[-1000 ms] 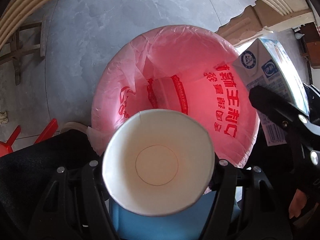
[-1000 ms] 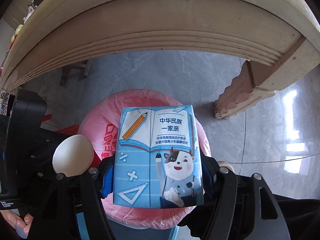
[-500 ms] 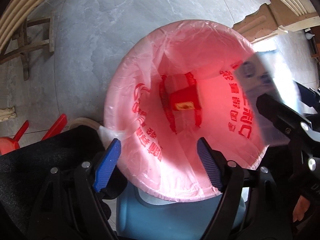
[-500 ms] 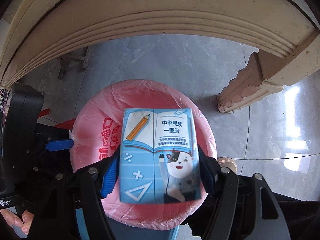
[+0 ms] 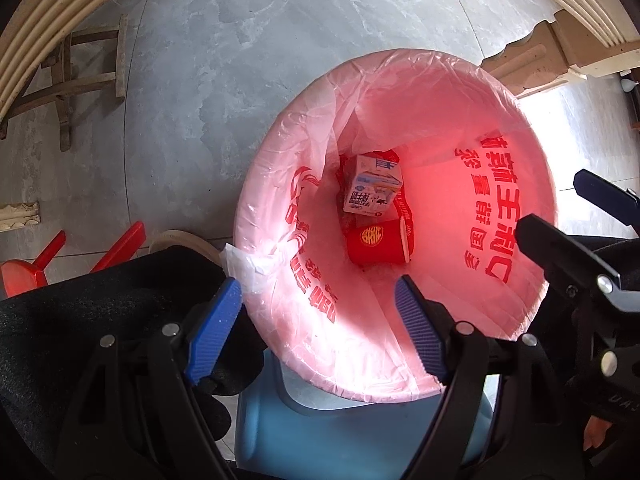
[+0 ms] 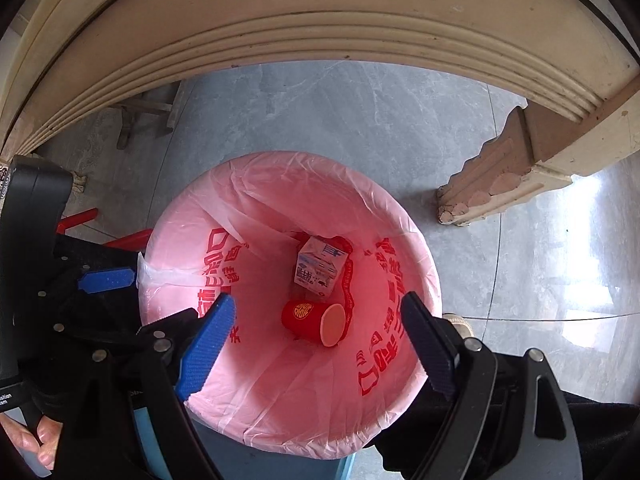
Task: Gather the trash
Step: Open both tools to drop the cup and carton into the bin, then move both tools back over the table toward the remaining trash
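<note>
A blue bin lined with a pink plastic bag (image 5: 496, 148) (image 6: 264, 208) stands on the grey floor below both grippers. At its bottom lie a blue-and-white milk carton (image 5: 372, 190) (image 6: 318, 266) and a red paper cup (image 5: 376, 246) (image 6: 314, 322) on its side. My left gripper (image 5: 316, 328) is open and empty above the bin's near rim. My right gripper (image 6: 320, 344) is open and empty above the bin; it also shows at the right of the left wrist view (image 5: 576, 232).
A cream table edge (image 6: 320, 28) arches overhead, with a carved table leg (image 6: 504, 172) right of the bin. A wooden stool (image 5: 76, 76) and a red plastic stool (image 5: 36, 264) stand to the left. Grey tile floor (image 5: 240, 40) surrounds the bin.
The left gripper opened and dropped the paper cup into the bin. Then the right gripper opened and the milk carton fell in beside the cup. Both hover empty over the bin.
</note>
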`<act>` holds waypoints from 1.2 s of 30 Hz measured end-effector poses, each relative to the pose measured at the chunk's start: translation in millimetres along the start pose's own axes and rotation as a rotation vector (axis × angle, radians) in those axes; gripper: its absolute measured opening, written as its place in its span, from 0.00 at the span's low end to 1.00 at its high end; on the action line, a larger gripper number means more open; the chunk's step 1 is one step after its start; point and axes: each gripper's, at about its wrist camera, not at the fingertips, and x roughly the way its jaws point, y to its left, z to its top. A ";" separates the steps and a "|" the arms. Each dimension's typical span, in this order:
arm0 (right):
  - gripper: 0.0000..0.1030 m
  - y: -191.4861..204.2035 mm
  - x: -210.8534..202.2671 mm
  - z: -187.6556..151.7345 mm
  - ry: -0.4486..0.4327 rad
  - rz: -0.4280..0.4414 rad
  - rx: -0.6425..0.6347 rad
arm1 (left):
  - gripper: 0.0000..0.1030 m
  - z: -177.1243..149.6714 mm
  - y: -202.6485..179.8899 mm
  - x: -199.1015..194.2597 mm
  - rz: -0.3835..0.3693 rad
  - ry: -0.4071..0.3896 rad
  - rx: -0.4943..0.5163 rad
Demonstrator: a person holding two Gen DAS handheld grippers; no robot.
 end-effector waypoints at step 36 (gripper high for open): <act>0.93 22.4 -352.8 43.0 -0.482 0.147 -0.366 | 0.87 -54.7 22.5 -382.4 0.026 -0.513 0.413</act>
